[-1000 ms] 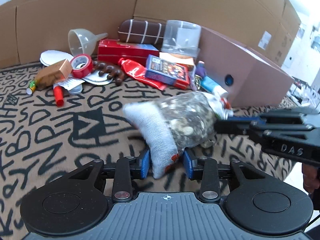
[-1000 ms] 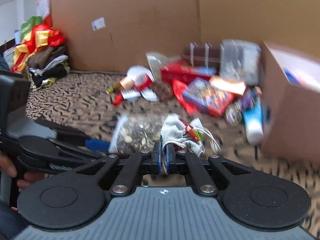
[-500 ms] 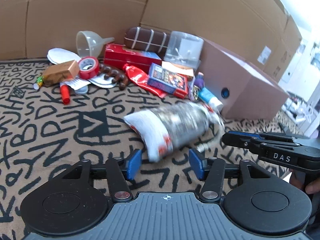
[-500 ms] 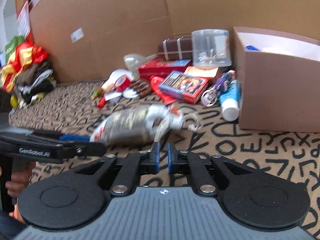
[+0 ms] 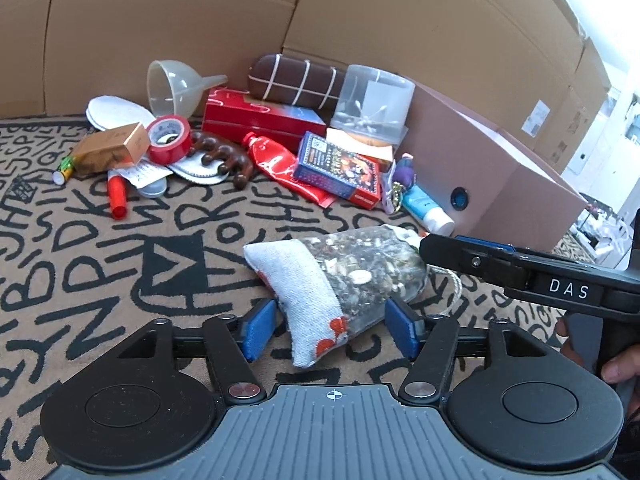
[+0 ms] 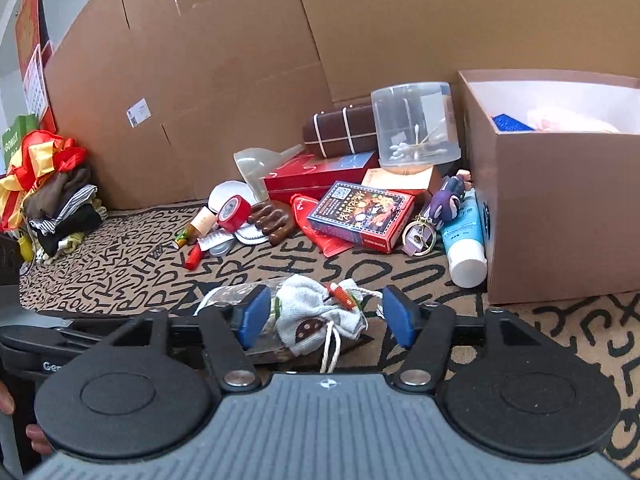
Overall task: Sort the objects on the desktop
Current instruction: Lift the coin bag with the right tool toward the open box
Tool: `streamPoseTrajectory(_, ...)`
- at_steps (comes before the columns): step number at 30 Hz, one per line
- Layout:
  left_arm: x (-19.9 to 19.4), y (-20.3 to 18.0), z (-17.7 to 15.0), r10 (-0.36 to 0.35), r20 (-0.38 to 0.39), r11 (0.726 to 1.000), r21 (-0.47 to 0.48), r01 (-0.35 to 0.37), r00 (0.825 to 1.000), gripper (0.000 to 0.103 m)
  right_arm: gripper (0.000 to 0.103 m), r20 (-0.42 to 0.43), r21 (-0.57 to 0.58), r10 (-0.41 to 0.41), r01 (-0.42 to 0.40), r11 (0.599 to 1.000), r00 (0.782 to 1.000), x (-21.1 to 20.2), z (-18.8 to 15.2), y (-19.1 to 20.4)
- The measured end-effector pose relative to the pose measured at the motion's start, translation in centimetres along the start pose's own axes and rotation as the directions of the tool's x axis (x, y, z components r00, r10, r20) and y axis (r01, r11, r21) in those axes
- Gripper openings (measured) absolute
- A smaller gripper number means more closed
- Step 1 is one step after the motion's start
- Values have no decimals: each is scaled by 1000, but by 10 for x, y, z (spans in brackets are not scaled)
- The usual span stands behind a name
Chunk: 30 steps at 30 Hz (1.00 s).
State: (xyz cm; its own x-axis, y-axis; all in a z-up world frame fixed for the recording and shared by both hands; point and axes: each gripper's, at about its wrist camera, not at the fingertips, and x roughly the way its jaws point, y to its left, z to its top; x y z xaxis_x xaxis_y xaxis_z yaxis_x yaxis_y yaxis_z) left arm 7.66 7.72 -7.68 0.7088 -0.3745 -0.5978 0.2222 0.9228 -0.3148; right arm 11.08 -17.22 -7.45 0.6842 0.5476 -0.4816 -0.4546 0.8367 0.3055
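Dropped onto counter (image 5: 100, 248): pouch (image 5: 340, 280), lifted a second ago. Left gripper (image 5: 330, 326), right gripper (image 6: 320, 316) opening, pads clear. Back straight off, avoid snagging drawstring (image 6: 330, 350).

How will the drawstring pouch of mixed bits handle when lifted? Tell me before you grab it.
The pouch is soft cloth and clear film, so it will probably sag. Its loose filling looks likely to shift and feel weighty. The dangling drawstring might snag.

The table (image 5: 100, 264) wears tan cloth with black scrawled letters. The pouch (image 5: 340, 284) is grey-white knit with orange-red marks and a clear speckled middle. The tape roll (image 5: 170, 133) is red, the case (image 5: 296, 76) brown with white lines, the tube (image 6: 464, 236) blue with a white cap.
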Motion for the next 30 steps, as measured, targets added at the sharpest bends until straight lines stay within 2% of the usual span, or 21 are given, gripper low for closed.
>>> streamPoseTrajectory(2, 1, 0, -1, 6, -1, 1000, -6, -6, 1000, 82, 71, -14, 22, 18, -17, 1000, 1000, 5, 0, -3)
streamPoseTrajectory(8, 6, -4, -2, -5, -13, 1000, 18, 5, 1000, 77, 73, -49, 122, 82, -76, 990, 995, 19, -2, -13)
streamPoseTrajectory(15, 15, -4, 0, -9, -16, 1000, 21, 10, 1000, 77, 67, -55, 111, 110, -103, 988, 992, 22, -2, -8)
streamPoseTrajectory(17, 15, -5, 0, -4, -16, 1000, 26, 5, 1000, 66, 64, -56, 109, 114, -107, 988, 992, 22, -2, -8)
streamPoseTrajectory(26, 11, -14, -1, 38, -13, 998, 60, -37, 999, 56, 50, -46, 44, 83, -80, 996, 996, 12, -3, 1)
streamPoseTrajectory(30, 6, -15, 0, 18, -16, 999, 45, -17, 1000, 54, 49, -29, 36, 75, -74, 997, 997, 2, -2, 4)
